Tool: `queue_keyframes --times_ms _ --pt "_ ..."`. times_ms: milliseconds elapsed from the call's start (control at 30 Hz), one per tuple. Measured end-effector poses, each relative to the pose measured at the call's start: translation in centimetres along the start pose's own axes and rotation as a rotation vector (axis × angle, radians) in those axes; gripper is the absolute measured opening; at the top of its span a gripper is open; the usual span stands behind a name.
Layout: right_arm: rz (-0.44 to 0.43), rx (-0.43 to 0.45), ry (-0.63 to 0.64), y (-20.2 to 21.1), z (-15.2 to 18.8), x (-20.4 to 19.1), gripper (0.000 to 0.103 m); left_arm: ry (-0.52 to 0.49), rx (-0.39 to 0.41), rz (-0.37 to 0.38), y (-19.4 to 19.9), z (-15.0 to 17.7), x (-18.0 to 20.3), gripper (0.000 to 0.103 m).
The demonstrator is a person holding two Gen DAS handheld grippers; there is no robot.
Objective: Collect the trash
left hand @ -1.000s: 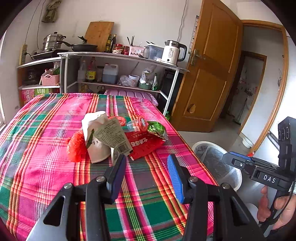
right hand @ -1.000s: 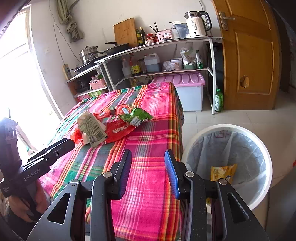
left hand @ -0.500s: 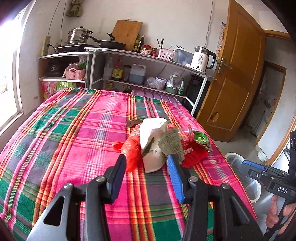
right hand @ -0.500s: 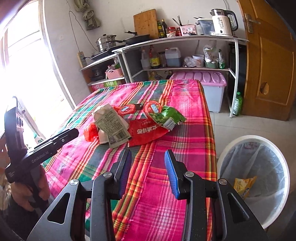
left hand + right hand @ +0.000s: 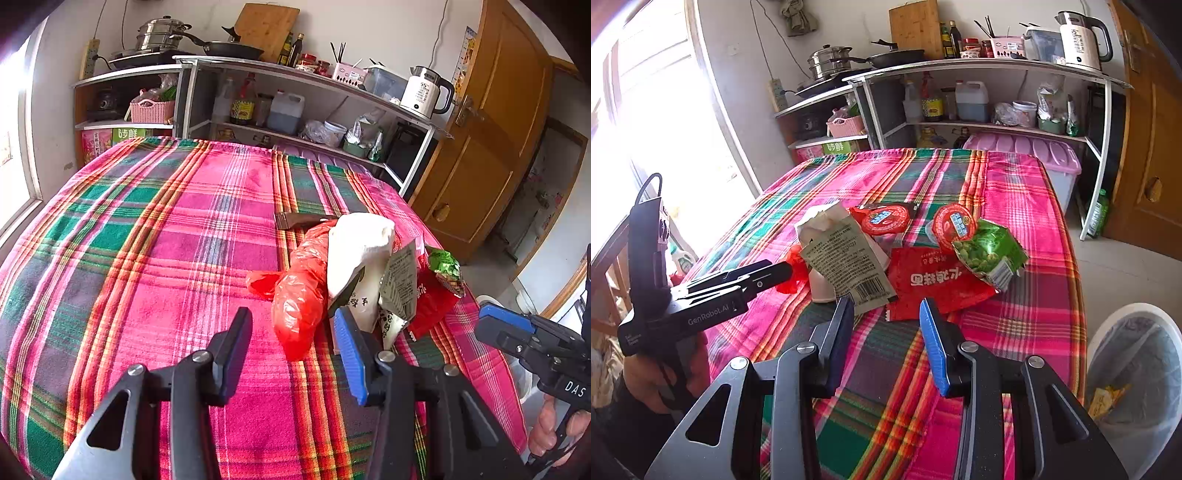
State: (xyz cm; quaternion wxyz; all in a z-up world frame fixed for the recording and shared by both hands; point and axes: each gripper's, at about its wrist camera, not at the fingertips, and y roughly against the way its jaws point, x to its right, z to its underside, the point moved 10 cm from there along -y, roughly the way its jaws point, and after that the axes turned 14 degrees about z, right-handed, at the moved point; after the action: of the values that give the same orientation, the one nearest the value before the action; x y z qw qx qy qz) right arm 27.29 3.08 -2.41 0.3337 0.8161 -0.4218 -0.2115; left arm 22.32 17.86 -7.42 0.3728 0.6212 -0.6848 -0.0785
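A heap of trash lies on the plaid tablecloth [image 5: 147, 258]: a red plastic bag [image 5: 299, 295], a white pouch [image 5: 358, 251], a barcode packet [image 5: 849, 266], a red wrapper [image 5: 934, 280], a green snack bag [image 5: 990, 254] and two red-lidded cups [image 5: 886, 219]. My left gripper [image 5: 293, 321] is open; the red bag's near end shows in its gap, untouched by the pads. In the right wrist view the left gripper [image 5: 775, 269] reaches that bag [image 5: 796, 269] from the left. My right gripper [image 5: 886, 310] is open and empty, just short of the red wrapper and packet.
A white-lined bin [image 5: 1137, 369] stands on the floor right of the table, with a yellow wrapper [image 5: 1106, 400] inside. Metal shelves [image 5: 997, 66] with pots, bottles and a kettle line the back wall. A pink-lidded box [image 5: 1027, 147] sits below; a wooden door [image 5: 498, 147] is right.
Both grippers moved in toward the heap, the left to the red bag, the right away from the bin and up to the wrapper's edge. Neither jaw opening changed.
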Motion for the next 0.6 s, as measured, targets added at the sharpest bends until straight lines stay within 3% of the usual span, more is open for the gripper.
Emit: queue_keyframes --times_ms 333,567,600 --pt "-0.016 -0.059 0.051 -4.1 -1.0 -1.3 0.038 0.023 -0.046 0.018 -1.3 -0.1 -0.1 0.048" --pt "-0.043 -0.090 0.063 -5.9 -1.2 -1.7 0.038 0.038 -0.069 0.046 -1.8 0.1 0.0 0.036" --pt "-0.047 -0.091 0.068 -6.0 -1.1 -1.9 0.032 0.037 -0.071 0.046 -1.9 0.2 0.0 0.035"
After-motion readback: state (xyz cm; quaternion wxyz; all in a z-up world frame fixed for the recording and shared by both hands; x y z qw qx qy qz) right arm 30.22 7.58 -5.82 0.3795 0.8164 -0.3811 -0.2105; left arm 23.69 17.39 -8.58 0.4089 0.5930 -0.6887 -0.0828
